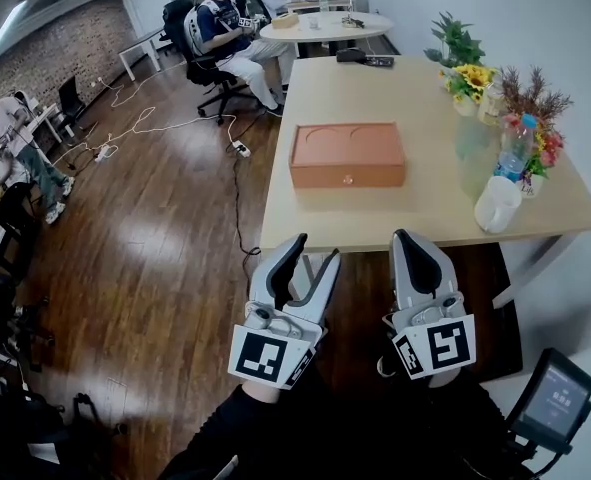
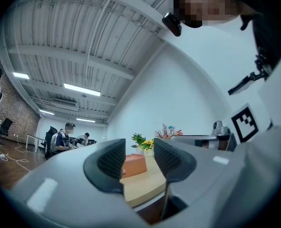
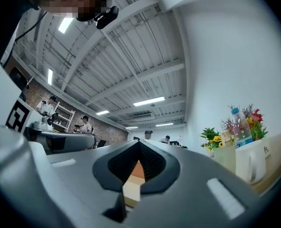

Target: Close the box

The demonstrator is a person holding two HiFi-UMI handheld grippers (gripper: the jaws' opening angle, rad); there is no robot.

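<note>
The orange box [image 1: 347, 155] sits with its lid down in the middle of the wooden table [image 1: 375, 223]. Both grippers hang in front of the table's near edge, well short of the box and touching nothing. My left gripper [image 1: 315, 248] has its jaws apart with nothing between them; in the left gripper view the box [image 2: 133, 165] shows through the gap of that gripper [image 2: 139, 151]. My right gripper [image 1: 403, 236] has its tips together; in the right gripper view a sliver of the box [image 3: 136, 171] shows below the met tips of the gripper [image 3: 139, 144].
A white mug [image 1: 498, 204], a glass vase [image 1: 475, 153], a water bottle [image 1: 515, 148] and flowers [image 1: 472, 76] stand along the table's right side. People sit around a round table [image 1: 320, 26] at the back. Cables [image 1: 145, 128] lie on the wooden floor. A small screen [image 1: 555, 400] is at lower right.
</note>
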